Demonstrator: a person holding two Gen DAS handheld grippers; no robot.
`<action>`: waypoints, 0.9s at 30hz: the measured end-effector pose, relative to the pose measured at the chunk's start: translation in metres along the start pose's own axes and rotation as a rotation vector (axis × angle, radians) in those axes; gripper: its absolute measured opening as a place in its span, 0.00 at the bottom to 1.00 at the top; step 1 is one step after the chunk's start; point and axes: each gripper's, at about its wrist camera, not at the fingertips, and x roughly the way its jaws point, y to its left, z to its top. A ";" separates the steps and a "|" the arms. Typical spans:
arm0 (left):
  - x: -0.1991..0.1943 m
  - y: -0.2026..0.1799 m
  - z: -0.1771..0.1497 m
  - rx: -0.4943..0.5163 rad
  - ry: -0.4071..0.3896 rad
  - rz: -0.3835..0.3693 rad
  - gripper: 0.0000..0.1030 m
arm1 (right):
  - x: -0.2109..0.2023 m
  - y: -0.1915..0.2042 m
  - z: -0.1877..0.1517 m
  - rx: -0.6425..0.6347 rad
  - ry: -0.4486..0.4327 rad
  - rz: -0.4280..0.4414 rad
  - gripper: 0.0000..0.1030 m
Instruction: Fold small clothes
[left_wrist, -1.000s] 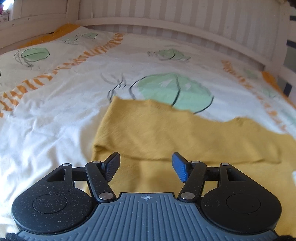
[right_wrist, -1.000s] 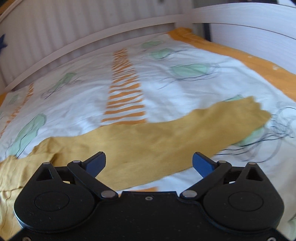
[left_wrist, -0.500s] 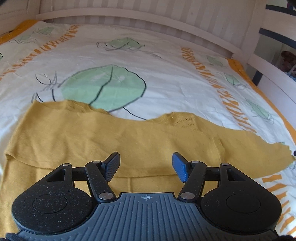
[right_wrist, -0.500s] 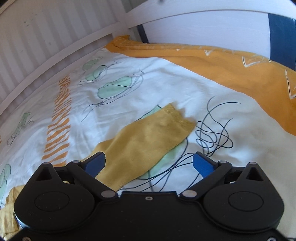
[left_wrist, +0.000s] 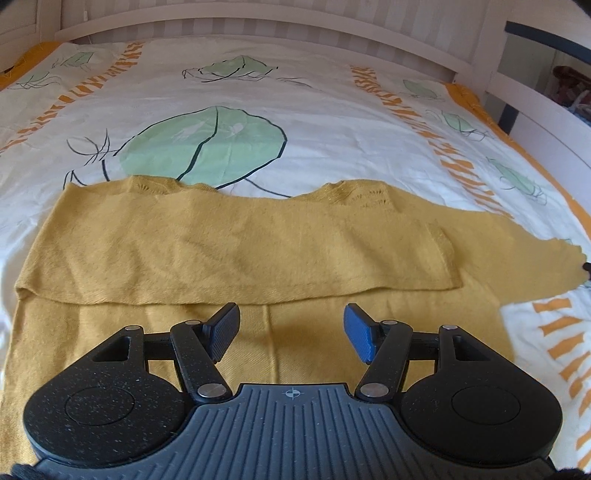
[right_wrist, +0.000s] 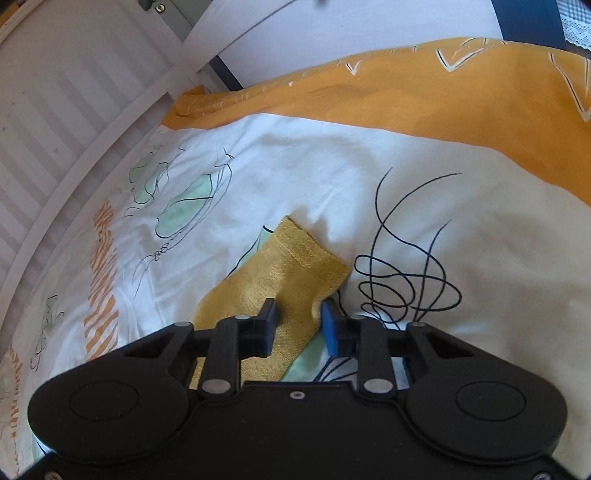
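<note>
The right gripper (right_wrist: 298, 325) pinches the cuff of the mustard-yellow knitted sweater (left_wrist: 236, 247); the left gripper (left_wrist: 291, 332) hovers open over its folded body.

Two wrist views, both low over the bed

The left wrist view looks forward between the left tongs (left_wrist: 291, 332), facing the slatted headboard (left_wrist: 258, 16) from close above the yellow sweater (left_wrist: 236, 247), whose body fills the near ground. The right wrist view sits nearer still, looking past the right tongs (right_wrist: 298, 328) down at the sleeve cuff (right_wrist: 295, 262) toward the bed's corner. Both views share the sweater's right sleeve and the leaf-print bedsheet (left_wrist: 332, 122).
</note>
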 end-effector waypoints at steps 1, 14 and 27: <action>-0.001 0.003 -0.001 -0.002 0.003 0.002 0.59 | -0.003 0.004 0.000 -0.010 -0.004 -0.005 0.19; -0.016 0.041 -0.024 -0.049 0.036 0.029 0.59 | -0.079 0.119 0.009 -0.269 -0.056 0.181 0.13; -0.013 0.043 -0.027 -0.074 -0.012 0.025 0.65 | -0.059 0.087 -0.015 -0.234 0.005 0.025 0.58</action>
